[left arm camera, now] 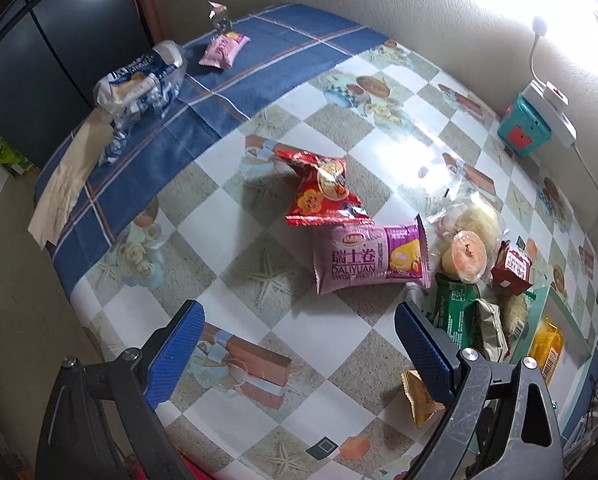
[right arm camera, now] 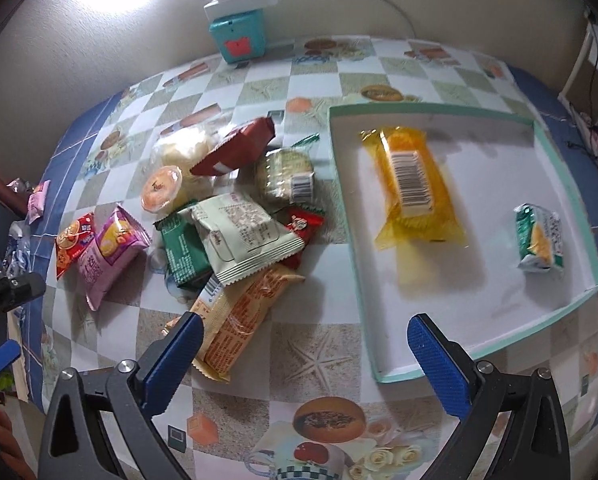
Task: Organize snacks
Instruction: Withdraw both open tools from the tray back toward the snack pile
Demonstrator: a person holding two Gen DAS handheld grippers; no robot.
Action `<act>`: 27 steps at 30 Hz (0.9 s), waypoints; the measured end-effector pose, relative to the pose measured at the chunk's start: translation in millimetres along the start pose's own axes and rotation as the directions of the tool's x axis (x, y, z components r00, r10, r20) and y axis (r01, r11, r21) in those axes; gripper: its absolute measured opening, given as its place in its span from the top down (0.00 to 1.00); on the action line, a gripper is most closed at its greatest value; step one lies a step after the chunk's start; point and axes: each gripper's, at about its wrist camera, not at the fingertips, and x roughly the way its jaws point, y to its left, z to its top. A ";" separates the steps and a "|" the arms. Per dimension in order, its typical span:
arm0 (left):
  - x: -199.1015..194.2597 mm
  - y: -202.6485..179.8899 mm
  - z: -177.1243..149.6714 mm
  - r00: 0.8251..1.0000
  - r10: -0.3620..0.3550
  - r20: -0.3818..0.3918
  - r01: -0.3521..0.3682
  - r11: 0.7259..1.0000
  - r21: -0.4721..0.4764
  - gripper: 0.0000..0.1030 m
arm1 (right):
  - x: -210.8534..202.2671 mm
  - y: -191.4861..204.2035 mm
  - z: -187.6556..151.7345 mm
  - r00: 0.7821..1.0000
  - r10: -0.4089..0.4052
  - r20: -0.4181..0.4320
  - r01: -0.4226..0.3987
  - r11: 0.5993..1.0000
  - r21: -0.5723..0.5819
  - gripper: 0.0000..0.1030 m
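Pink Swiss roll pack [left arm camera: 373,259] beyond left tongs [left arm camera: 299,354]

The tablecloth [right arm camera: 339,344] is a checker of white and sandy-grey squares printed with starfish, cups and cakes, and at its far left lies a navy cloth [left arm camera: 267,52] crossed by thin white and rust lines. The tray [right arm camera: 551,312] has a mint-green rim and white floor, holding a yellow packet [right arm camera: 415,184] with a barcode and a green-and-white packet [right arm camera: 539,240]. In the pile, the Swiss roll packet [left arm camera: 371,260] is pink-purple, the packet beside it [left arm camera: 323,188] red with gold, the jelly cup [left arm camera: 467,256] orange-lidded, and both grippers' pads [left arm camera: 175,356] are textured blue.
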 end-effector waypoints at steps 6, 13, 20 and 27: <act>9.3 -0.3 0.2 1.000 -0.004 -0.029 0.004 1.000 0.000 0.07 | 12.5 9.5 -1.5 0.999 0.034 -0.024 -0.034 0.999 0.002 0.00; 28.1 3.2 4.7 0.997 0.002 -0.082 -0.004 1.000 -0.016 0.07 | 27.4 14.3 0.4 0.997 0.056 -0.046 -0.055 0.998 0.035 0.00; 34.2 5.9 10.4 0.996 0.004 -0.092 -0.006 1.000 -0.021 0.07 | 37.7 22.3 4.9 0.997 0.055 -0.047 -0.053 0.998 0.042 0.00; 44.1 3.1 13.3 0.994 0.010 -0.111 -0.010 1.000 0.001 0.07 | 55.0 31.3 5.7 0.997 0.027 -0.069 -0.025 0.999 0.031 0.00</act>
